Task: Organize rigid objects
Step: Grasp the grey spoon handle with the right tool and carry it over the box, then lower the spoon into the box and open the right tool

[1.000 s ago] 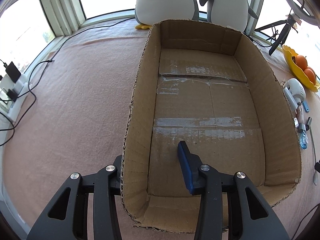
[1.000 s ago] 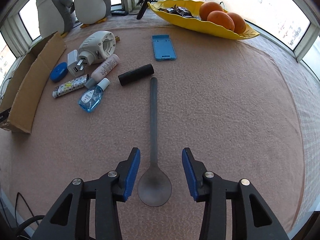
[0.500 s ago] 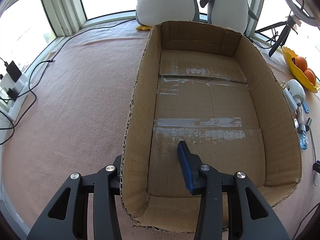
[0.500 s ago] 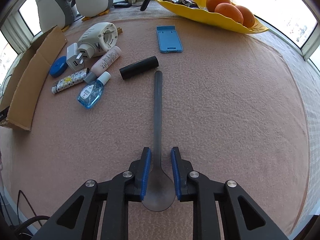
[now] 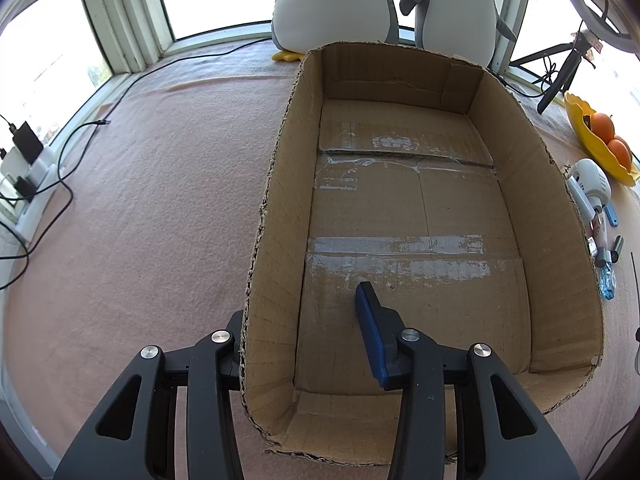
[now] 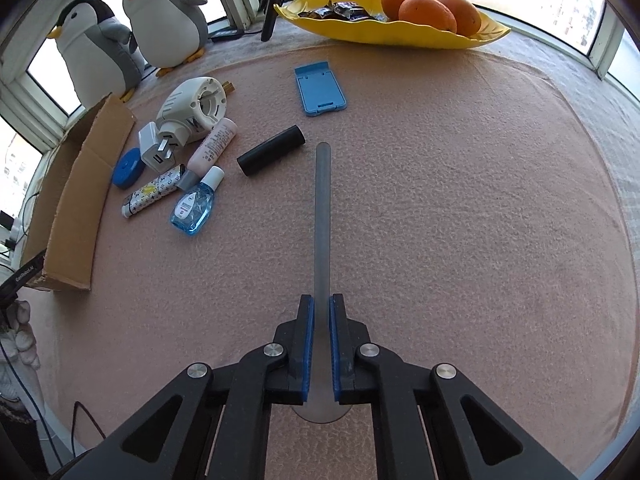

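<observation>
Since a second ago, the right gripper [image 6: 320, 322] has closed its fingers [image 6: 306, 336] and is now pinching the grey spoon [image 6: 322, 216] at its neck, handle lying on the pink worktop [image 6: 460, 220]. Left gripper [image 5: 304, 312] is clamping the cardboard box [image 5: 276, 280] wall, one finger inside, one outside.

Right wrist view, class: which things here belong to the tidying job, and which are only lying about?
Job in hand:
grey spoon, clamped in the right gripper
cardboard box
black cylinder
blue phone stand
blue bottle
white plug

Lying about:
penguin toys
yellow dish of oranges
</observation>
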{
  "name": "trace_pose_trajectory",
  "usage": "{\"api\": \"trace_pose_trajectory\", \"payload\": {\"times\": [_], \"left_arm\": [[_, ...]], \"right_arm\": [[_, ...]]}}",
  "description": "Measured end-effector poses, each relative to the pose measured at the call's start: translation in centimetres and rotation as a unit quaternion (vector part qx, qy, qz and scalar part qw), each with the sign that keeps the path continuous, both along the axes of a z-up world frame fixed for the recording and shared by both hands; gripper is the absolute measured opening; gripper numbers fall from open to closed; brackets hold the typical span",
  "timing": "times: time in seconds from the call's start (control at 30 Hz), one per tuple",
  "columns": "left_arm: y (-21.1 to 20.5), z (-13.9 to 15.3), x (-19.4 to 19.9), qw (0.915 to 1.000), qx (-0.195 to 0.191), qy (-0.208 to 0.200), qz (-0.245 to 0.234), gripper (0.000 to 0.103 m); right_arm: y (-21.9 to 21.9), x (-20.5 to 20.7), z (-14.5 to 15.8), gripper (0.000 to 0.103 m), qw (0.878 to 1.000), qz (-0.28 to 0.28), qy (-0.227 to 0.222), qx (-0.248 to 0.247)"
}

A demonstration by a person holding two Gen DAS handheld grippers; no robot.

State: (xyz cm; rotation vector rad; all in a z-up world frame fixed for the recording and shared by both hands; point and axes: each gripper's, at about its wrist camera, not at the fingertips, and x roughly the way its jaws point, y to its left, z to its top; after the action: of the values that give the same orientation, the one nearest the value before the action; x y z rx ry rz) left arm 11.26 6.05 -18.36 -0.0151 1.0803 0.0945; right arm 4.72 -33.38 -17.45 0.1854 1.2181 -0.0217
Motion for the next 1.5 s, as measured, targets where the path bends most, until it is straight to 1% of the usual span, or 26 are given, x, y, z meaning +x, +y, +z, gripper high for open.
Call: {"api": "trace_pose_trajectory", "payload": {"times": [0.1,0.27,0.5,0.67,0.87,1.03,1.27,1.5], "left_arm": [[0.0,0.0,0.0,1.0,0.0,0.0,0.0,0.041],[0.0,0.0,0.0,1.0,0.0,0.0,-0.001,0.041],[0.0,0.0,0.0,1.0,-0.001,0.0,-0.001,0.041],[0.0,0.1,0.0,1.0,-0.005,0.0,-0.002,0.041],[0.2,0.1,0.1,0.9999,-0.01,-0.001,-0.004,0.041],[0.5,0.0,0.2,0.9999,-0.015,0.001,-0.006,0.041],[0.8,0.0,0.3,0.9997,-0.021,0.005,-0.011,0.041],[0.7,0.0,0.3,0.9997,-0.02,0.005,-0.013,0.041]], "right_arm": [[0.4,-0.3,1.1,0.007,1.0,-0.003,-0.011,0.01],[2.6,0.1,4.1,0.007,0.999,0.02,-0.042,0.021],[8.5,2.3,8.7,0.007,0.992,0.078,-0.083,0.052],[13.7,4.3,10.3,0.007,0.985,0.122,-0.1,0.072],[19.0,6.2,10.2,0.007,0.979,0.158,-0.103,0.082],[22.5,7.8,8.6,0.007,0.977,0.177,-0.091,0.076],[24.9,9.6,5.9,0.007,0.979,0.181,-0.062,0.076],[26.5,10.2,4.9,0.007,0.979,0.183,-0.056,0.068]]}}
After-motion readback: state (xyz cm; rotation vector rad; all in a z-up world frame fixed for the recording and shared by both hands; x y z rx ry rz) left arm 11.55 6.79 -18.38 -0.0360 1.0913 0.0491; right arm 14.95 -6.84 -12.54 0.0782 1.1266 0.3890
